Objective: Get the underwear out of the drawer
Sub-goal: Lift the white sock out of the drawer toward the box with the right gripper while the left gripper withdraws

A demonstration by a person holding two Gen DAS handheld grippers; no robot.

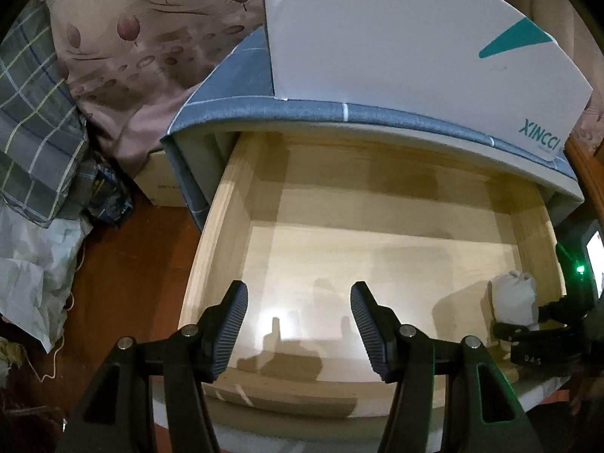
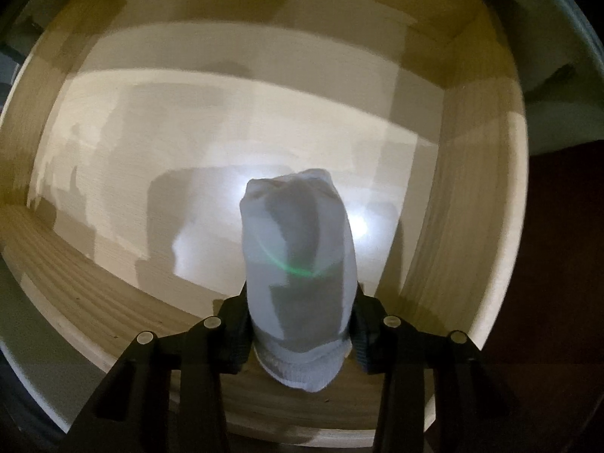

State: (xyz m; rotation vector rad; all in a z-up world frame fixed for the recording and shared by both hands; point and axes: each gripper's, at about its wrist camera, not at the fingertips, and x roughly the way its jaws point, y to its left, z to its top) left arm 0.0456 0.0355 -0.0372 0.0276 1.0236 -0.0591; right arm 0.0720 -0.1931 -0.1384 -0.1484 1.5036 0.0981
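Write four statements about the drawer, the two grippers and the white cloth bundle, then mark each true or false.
1. The right gripper is shut on the white bundle. True.
2. The left gripper holds the bundle too. False: its jaws stand open with nothing between them.
3. The wooden drawer is pulled open. True.
4. The white box lies inside the drawer. False: it stands on top of the cabinet, above the drawer.

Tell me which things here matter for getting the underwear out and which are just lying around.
For the job:
white bundle, gripped in the right claw
drawer, pulled open
left claw, open, holding nothing

Lying about:
white box
plaid cloth
leaf-print sheet
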